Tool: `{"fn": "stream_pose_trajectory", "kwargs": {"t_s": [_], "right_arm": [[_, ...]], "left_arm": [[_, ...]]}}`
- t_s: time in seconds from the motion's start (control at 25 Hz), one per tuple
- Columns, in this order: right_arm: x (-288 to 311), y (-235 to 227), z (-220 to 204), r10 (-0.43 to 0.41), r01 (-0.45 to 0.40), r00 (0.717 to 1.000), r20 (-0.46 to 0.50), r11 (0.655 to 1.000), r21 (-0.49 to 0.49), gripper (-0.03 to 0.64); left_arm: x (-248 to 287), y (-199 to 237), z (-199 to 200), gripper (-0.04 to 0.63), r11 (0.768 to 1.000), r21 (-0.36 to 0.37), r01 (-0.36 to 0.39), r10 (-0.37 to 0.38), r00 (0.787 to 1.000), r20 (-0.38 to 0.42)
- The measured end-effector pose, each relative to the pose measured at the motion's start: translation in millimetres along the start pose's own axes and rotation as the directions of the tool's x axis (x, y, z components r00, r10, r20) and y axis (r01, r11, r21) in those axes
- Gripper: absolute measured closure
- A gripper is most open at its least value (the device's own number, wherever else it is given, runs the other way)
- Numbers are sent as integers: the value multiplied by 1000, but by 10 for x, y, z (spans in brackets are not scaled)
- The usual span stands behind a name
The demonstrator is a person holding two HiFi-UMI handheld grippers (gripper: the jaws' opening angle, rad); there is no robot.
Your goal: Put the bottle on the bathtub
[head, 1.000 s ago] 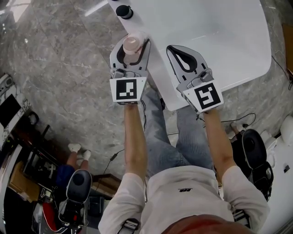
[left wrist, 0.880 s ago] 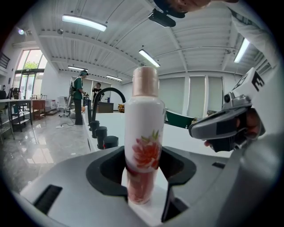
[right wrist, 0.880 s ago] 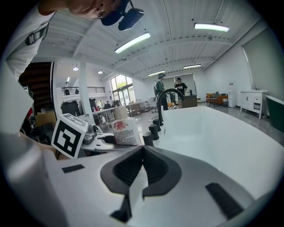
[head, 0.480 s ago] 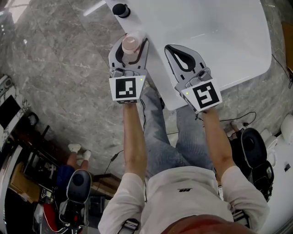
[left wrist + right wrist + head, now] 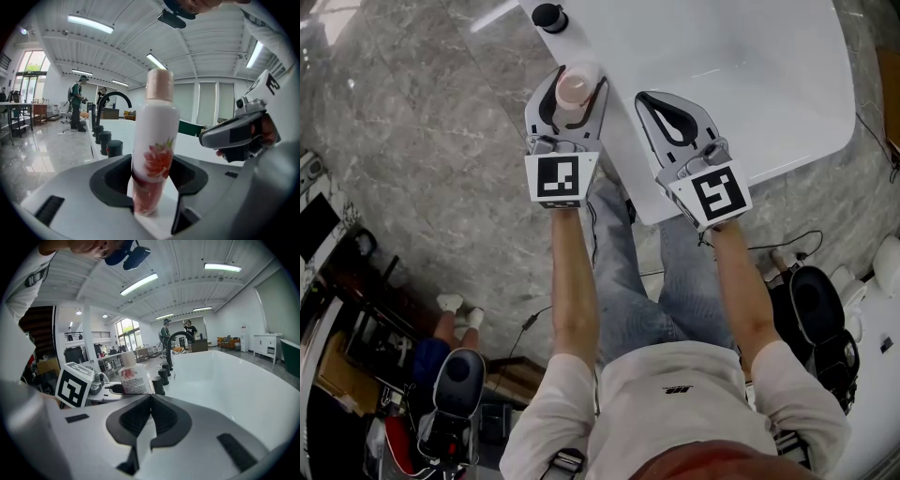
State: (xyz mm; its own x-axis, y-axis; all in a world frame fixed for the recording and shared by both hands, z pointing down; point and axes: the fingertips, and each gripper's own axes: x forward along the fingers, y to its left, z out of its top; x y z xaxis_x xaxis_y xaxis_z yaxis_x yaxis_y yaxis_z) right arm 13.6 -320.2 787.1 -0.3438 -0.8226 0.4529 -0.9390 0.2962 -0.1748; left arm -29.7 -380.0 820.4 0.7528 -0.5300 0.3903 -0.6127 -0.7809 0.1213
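Observation:
A white bottle (image 5: pixel 573 87) with a pink cap and a red flower print (image 5: pixel 154 154) stands upright on the white bathtub's rim (image 5: pixel 623 141). My left gripper (image 5: pixel 575 75) sits around it with its jaws either side. The jaws have just been opening: a gap shows on the bottle's right side, so the pads do not press on it. My right gripper (image 5: pixel 652 96) hovers over the tub's near edge, to the right of the bottle, shut and empty. In the right gripper view the bottle (image 5: pixel 133 378) stands to the left, beyond the closed tips (image 5: pixel 151 397).
A black arched faucet (image 5: pixel 110 101) and dark round knobs (image 5: pixel 549 16) stand farther along the rim past the bottle. The tub's hollow (image 5: pixel 722 66) lies to the right. Grey marble floor surrounds the tub. Two people stand far off in the hall.
The left gripper's jaws have spread a little wider around the bottle. Both hands stay almost where they were, and the bottle has not moved on the rim.

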Motion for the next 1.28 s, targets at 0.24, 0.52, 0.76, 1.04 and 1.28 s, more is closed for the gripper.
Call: {"fn": "stream_pose_trajectory", "kwargs": {"t_s": [0.24, 0.52, 0.76, 1.04, 1.28], "right_arm": [[-91, 51, 45, -10, 10, 1000, 11, 1000, -4, 621], [-194, 71, 16, -18, 18, 1000, 16, 1000, -7, 621], [-329, 136, 69, -23, 23, 1000, 18, 1000, -18, 621], [-584, 281, 392, -18, 19, 999, 35, 999, -34, 621], [-854, 416, 827, -3, 7, 998, 58, 997, -74, 621]], "left_arm": [[-56, -27, -13, 342, 1000, 7, -7, 7, 1000, -20], [-163, -44, -41, 333, 1000, 0, -26, 26, 999, -19], [-365, -64, 20, 331, 999, -13, -53, 52, 998, -19], [-801, -205, 343, 331, 999, -11, -48, 48, 999, 2], [-1196, -384, 921, 383, 1000, 13, -24, 23, 998, 60]]}}
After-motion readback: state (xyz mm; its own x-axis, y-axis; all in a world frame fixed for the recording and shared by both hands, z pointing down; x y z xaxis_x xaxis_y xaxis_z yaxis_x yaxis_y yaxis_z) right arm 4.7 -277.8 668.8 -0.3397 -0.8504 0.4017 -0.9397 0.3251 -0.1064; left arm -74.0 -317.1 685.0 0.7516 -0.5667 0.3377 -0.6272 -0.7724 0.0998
